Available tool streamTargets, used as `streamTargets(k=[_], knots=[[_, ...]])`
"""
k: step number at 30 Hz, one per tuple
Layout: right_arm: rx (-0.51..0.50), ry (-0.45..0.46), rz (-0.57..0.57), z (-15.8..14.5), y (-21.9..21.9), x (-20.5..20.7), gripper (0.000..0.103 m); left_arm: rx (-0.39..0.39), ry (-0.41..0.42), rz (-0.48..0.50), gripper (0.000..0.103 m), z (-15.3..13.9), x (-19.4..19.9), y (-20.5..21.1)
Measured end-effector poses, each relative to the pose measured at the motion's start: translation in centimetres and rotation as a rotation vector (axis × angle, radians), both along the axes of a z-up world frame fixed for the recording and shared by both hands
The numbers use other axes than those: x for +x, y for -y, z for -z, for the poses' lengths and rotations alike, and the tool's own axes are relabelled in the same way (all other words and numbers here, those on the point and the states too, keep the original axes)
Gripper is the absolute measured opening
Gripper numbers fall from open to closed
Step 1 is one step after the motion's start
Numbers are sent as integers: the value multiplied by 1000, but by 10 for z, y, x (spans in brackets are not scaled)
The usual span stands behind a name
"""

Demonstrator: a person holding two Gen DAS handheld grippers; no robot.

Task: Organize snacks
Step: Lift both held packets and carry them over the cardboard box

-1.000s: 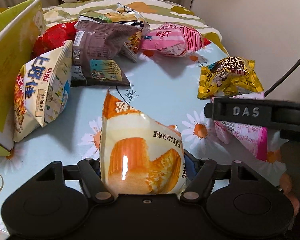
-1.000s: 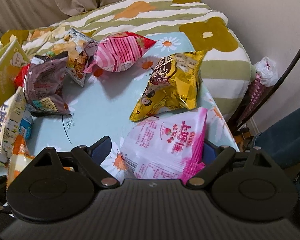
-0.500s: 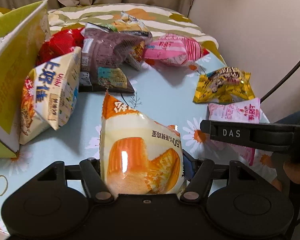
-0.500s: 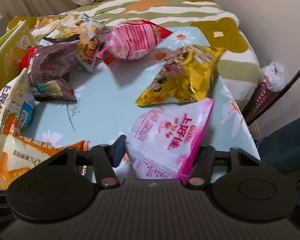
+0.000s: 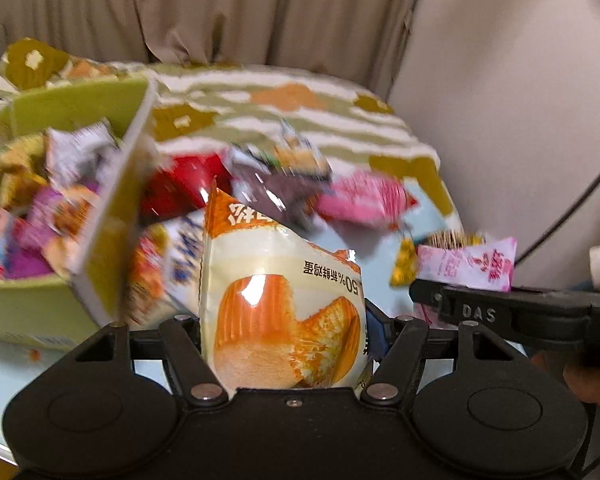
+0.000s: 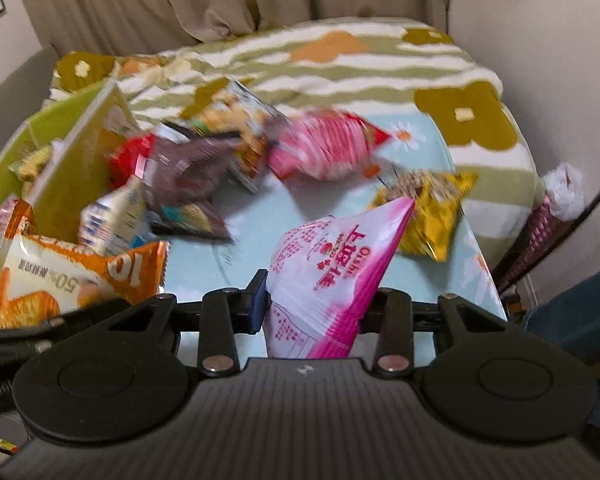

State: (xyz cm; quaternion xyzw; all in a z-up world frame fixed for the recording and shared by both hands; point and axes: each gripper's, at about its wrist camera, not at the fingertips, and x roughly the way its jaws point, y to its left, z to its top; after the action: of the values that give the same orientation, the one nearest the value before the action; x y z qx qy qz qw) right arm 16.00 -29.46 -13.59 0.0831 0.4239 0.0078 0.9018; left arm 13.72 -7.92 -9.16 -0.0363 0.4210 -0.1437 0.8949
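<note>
Nearest us, the left gripper [image 5: 286, 344] has its fingers pinched on a cream-and-orange plastic cake packet [image 5: 280, 304], held upright above the near edge of the light-blue, daisy-printed table [image 6: 256, 216]; beside it, the right gripper [image 6: 316, 312] has its fingers closed on a pink-and-white plastic snack bag [image 6: 332, 268], tilted with its tip pointing toward the right edge; in the left wrist view this pink bag [image 5: 468, 264] shows just above the other tool's black bar.

Just past the cake packet, at the table's left edge, stands an open yellow-green cardboard box [image 5: 104, 240] with many small blurred packets inside; a white-and-blue snack bag [image 6: 112, 220] leans against its outer wall; behind that lie a red foil bag [image 5: 180, 188] and a dark purple-brown bag [image 6: 188, 172], touching one another.

Toward the right edge rests a yellow foil snack bag [image 6: 432, 208], just behind the pink bag's tip; farther back, near the far edge, a pink striped bag [image 6: 324, 148] lies beside a yellow-patterned packet [image 6: 236, 120]; much of this is motion-blurred.

Beyond the table we see a green-and-white striped blanket [image 6: 340, 64], then a beige curtain [image 5: 204, 12].
</note>
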Motion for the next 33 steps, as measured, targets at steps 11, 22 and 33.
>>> streamTargets(k=[11,22,33], knots=[[82,150,-114,-78,-74,20,54,-11,122,-124,71,-64,16,-90],[103,222,-213,-108,-178,76,54,-7,145,-186,71,-80,69,-187],[73,154,-141,-93,-245,125,54,-61,29,-121,71,-42,151,-252]])
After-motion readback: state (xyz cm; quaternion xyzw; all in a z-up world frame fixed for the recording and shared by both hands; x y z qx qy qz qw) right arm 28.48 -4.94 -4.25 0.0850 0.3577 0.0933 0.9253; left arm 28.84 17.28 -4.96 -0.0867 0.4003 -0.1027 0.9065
